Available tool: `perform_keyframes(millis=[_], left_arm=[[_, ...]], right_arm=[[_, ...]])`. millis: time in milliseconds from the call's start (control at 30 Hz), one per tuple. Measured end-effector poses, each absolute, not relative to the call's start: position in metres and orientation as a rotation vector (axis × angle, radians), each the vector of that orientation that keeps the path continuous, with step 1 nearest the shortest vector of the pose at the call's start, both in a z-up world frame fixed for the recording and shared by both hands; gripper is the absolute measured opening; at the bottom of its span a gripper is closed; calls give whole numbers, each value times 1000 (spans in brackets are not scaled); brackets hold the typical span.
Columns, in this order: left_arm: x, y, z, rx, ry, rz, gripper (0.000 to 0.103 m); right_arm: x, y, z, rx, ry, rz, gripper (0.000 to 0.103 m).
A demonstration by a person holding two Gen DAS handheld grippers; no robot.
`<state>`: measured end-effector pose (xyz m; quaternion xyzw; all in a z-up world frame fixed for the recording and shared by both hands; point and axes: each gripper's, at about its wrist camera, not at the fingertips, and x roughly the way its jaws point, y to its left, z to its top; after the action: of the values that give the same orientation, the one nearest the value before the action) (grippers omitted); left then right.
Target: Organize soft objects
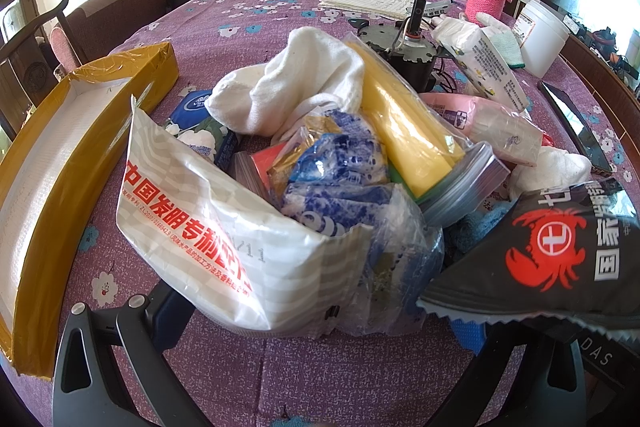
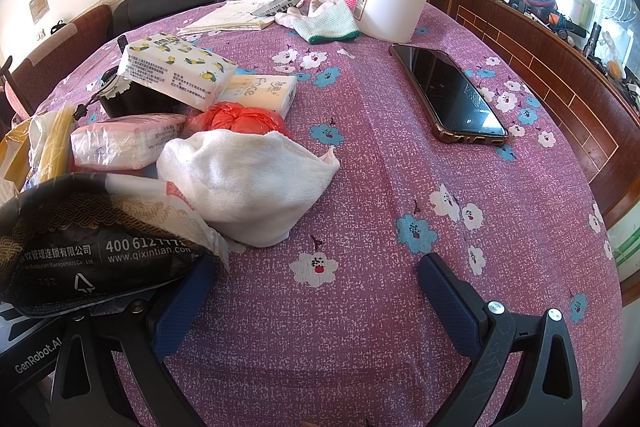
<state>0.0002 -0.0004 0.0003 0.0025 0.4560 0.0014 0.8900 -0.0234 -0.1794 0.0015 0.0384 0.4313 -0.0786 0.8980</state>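
left gripper (image 1: 316,323) low over the purple floral tablecloth (image 1: 340,379), aimed level at the heap of soft things mid-frame; fingers spread wide, the left pad tucked under the white red-lettered packet (image 1: 208,227), the right finger hidden below the black crab-printed pouch (image 1: 552,255), nothing pinched between them. behind the packet, a blue-and-clear plastic bag (image 1: 344,179), a bagged yellow roll (image 1: 404,123) and a white towel (image 1: 296,83) piled together at centre. open yellow cardboard box (image 1: 52,163) along the left edge.

right gripper (image 2: 316,291) low and level too, jaws wide over bare cloth. black pouch draped over its left finger (image 2: 180,307) in the lower left. second folded white towel (image 2: 248,183) just ahead at centre-left, touching a red plastic bag (image 2: 240,119); pink tissue pack (image 2: 128,139) to the left. phone (image 2: 448,95) well apart in the upper right.
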Motion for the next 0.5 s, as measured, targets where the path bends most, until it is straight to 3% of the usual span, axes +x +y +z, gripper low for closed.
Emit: perform_keyframes(millis=[500], left_arm=[[-3, 0, 1, 58, 976, -73, 103]], right_arm=[[-23, -179, 2, 80, 893, -163, 102]])
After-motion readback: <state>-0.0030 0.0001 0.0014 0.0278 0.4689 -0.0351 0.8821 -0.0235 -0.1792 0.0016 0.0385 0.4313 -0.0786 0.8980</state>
